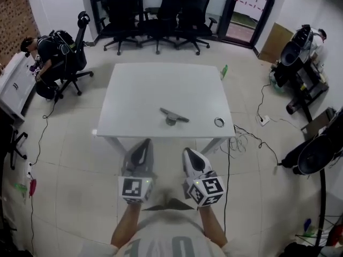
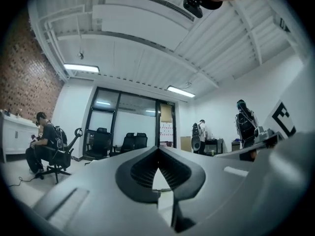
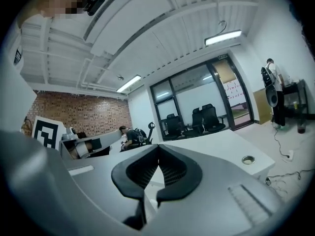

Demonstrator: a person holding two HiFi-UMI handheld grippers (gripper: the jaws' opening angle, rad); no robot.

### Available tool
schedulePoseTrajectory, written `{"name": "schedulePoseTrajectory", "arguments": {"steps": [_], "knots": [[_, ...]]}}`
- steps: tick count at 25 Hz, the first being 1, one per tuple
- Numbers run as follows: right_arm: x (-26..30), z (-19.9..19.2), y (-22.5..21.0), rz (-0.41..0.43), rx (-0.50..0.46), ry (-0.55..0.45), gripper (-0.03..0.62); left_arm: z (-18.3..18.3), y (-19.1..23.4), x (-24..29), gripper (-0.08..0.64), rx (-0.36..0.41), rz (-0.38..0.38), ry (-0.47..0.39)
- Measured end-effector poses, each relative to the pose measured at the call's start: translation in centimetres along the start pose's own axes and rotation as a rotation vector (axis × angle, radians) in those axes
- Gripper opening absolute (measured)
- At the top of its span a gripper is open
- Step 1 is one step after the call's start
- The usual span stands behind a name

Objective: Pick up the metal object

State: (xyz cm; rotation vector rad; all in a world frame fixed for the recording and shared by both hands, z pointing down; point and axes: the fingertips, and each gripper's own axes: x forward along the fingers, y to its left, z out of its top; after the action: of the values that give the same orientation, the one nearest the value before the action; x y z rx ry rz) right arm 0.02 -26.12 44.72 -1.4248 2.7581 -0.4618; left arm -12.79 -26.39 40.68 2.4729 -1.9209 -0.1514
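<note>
We list: left gripper [image 1: 145, 142] and right gripper [image 1: 188, 152], both jaws together, near the tabletop [image 1: 134, 100] edge; metal object [image 1: 172, 115] lying on it, well apart.

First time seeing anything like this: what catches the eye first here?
A white square table fills the middle of the head view, with a grey bar-shaped metal object lying near its front edge. In front of it, the grey left gripper and right gripper point at the table, both shut and empty.

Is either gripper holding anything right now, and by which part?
Nothing is held. The left gripper and right gripper are shut and empty; the metal object lies untouched on the table.
</note>
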Motion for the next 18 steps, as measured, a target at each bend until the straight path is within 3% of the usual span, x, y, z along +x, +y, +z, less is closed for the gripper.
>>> {"name": "schedulePoseTrajectory", "arguments": {"steps": [6, 14, 18], "knots": [[4.4, -1.2, -2.0, 0.02, -0.011, 0.066, 0.011, -1.0, 1.3, 3.1, 0.0, -0.032, 0.016, 0.04], [10.8, -4.7, -5.1, 0.006, 0.073, 0.145, 0.059, -3.3, 2.3, 6.0, 0.001, -0.023, 0.013, 0.086], [14.2, -7.1, -7.9, -0.072, -0.133, 0.216, 0.138, -4.8, 2.5, 7.0, 0.0, -0.016, 0.007, 0.122]]}}
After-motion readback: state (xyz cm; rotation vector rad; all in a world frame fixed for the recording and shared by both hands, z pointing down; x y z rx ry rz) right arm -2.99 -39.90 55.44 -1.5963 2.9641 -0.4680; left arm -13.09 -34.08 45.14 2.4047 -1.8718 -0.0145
